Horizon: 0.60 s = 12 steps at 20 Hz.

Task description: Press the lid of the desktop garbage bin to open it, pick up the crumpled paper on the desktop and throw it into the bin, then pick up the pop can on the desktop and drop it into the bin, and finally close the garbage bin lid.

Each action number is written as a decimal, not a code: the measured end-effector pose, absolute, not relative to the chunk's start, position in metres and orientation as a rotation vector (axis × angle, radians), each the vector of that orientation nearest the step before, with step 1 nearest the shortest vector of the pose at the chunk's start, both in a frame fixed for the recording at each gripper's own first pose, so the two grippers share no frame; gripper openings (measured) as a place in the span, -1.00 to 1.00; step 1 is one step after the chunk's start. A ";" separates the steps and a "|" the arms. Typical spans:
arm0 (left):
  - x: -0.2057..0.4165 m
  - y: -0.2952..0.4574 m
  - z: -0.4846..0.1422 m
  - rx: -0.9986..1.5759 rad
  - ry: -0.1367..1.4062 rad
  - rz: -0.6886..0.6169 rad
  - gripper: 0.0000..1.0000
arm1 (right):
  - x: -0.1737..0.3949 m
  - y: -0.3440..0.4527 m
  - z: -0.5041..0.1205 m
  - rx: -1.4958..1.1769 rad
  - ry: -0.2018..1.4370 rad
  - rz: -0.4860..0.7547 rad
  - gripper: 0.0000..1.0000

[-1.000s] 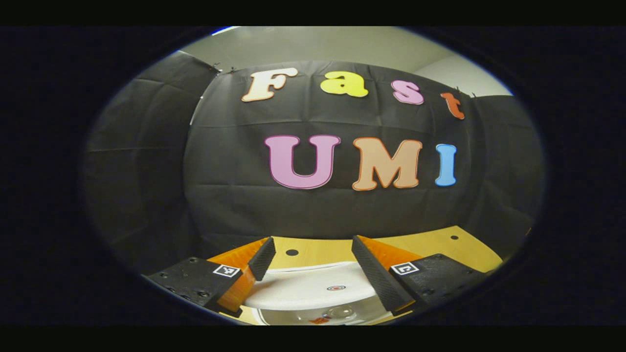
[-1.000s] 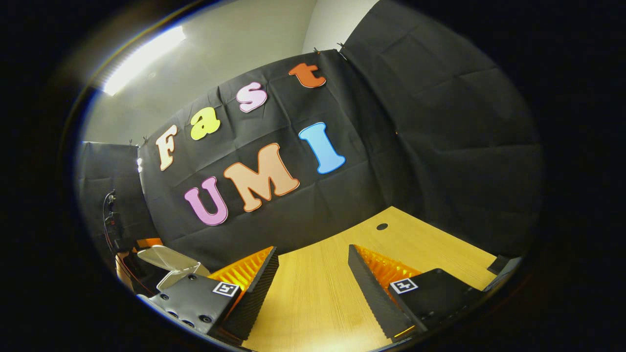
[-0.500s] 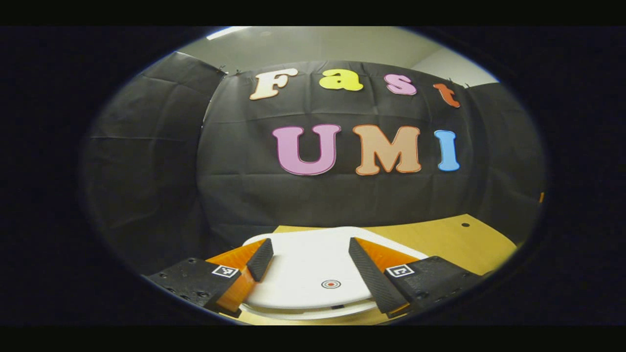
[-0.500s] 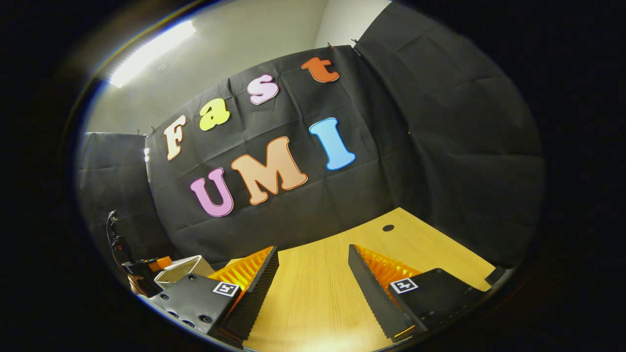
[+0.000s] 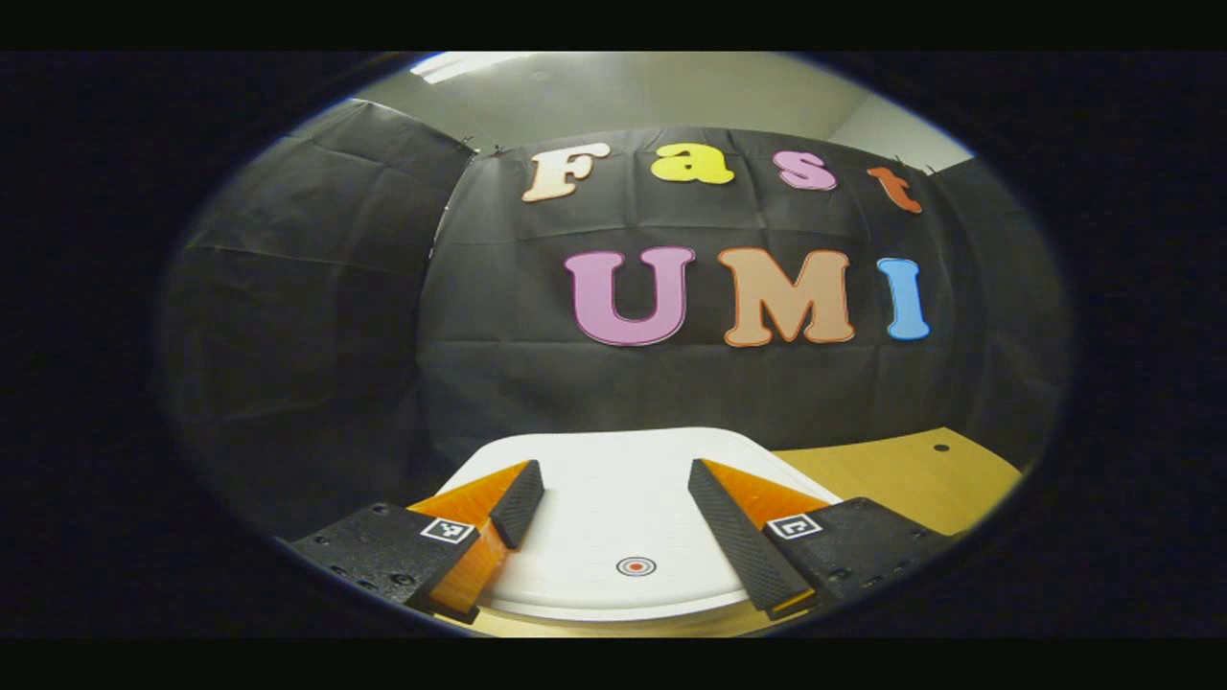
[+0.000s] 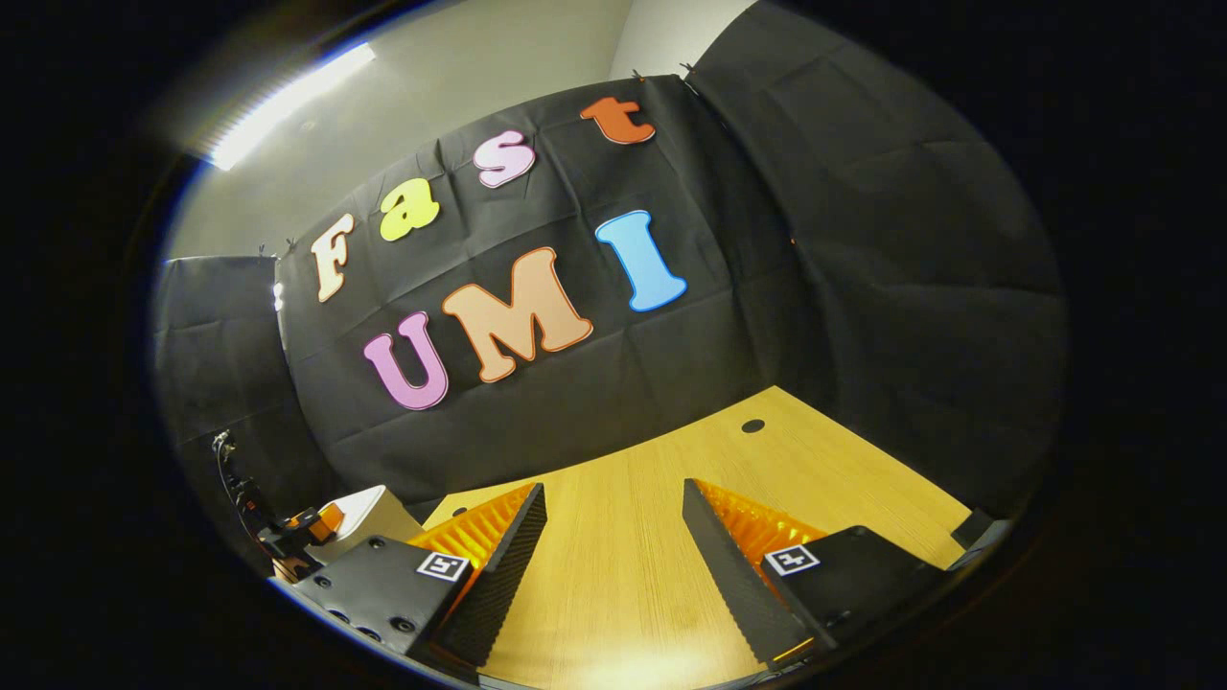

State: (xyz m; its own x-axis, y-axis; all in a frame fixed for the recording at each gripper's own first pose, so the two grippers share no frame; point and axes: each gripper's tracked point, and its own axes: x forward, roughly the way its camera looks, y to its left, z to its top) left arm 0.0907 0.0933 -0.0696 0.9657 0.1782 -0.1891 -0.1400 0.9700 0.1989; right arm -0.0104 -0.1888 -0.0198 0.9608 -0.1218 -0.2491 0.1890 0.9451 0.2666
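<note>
In the left gripper view the bin's white lid (image 5: 613, 537) lies flat under my left gripper (image 5: 613, 467), a small red ring mark (image 5: 636, 566) near its front edge. The left gripper is open and its fingers (image 5: 518, 498) straddle the lid from just above, holding nothing. Over bare wood, my right gripper (image 6: 612, 489) is open with nothing between its fingers. At the far left of the right gripper view stands the white bin (image 6: 369, 513), lid down, with the left gripper (image 6: 292, 532) against it.
The wooden table (image 6: 633, 575) runs back to the black cloth wall, with a small round hole (image 6: 752, 425) near its far edge. A dark object (image 6: 978, 527) sits at the table's right edge. A cable (image 6: 235, 479) hangs behind the bin.
The bin's lid has swung down from raised to flat on the bin. My left gripper has come down with it. The right gripper stayed open over the table.
</note>
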 end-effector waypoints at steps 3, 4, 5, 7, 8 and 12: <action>0.090 0.094 -0.071 0.177 0.209 0.164 0.89 | -0.014 -0.189 -0.030 0.296 0.241 -0.166 0.92; 0.090 0.095 -0.073 0.185 0.216 0.163 0.90 | -0.016 -0.188 -0.032 0.297 0.241 -0.162 0.91; 0.091 0.094 -0.071 0.177 0.218 0.165 0.89 | -0.017 -0.185 -0.034 0.299 0.241 -0.156 0.92; 0.091 0.092 -0.065 0.196 0.193 0.163 0.80 | -0.020 -0.181 -0.033 0.310 0.236 -0.139 0.92; 0.091 0.094 -0.066 0.195 0.199 0.166 0.99 | -0.020 -0.180 -0.031 0.318 0.232 -0.132 0.92; 0.090 0.094 -0.061 0.139 0.196 0.180 0.86 | -0.018 -0.184 -0.021 0.337 0.210 -0.129 0.91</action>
